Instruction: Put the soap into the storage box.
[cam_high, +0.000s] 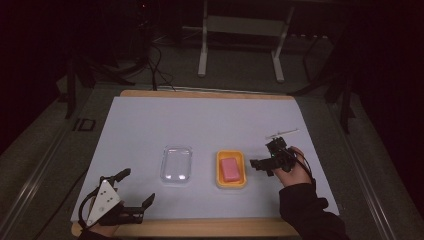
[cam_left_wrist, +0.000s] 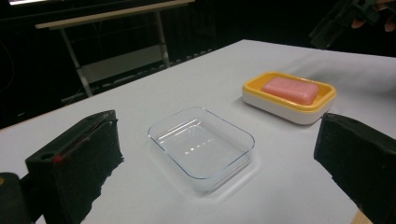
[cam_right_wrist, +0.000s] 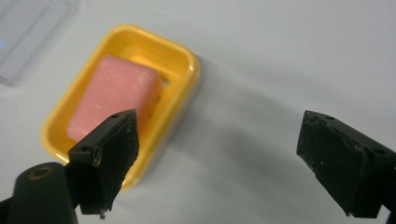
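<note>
Soap (cam_high: 230, 169), a pink bar, lay inside the yellow dish (cam_high: 219, 172) near the middle of the white table (cam_high: 150, 120), and I saw it again from the left gripper view as a rounded slab resting in the tray's hollow; a clear, empty container (cam_high: 176, 164) sat just beside the dish on its left, apart from it; my left gripper (cam_high: 135, 187) was near the table's near-left corner, its jaws spread wide and holding nothing, with the grey three-cornered plate (cam_high: 102, 200) on top of it; through its own camera the two black jaws framed the clear container and, farther off, the dish; my right gripper (cam_high: 262, 166) was just to the right of the dish, held in a hand (cam_high: 292, 172) that came out of a dark sleeve (cam_high: 307, 210); its jaws also stood well apart with nothing between them, and in the right gripper view one jaw overlapped the dish's near edge while the other was over bare table; I could not tell whether that jaw touched the dish
</note>
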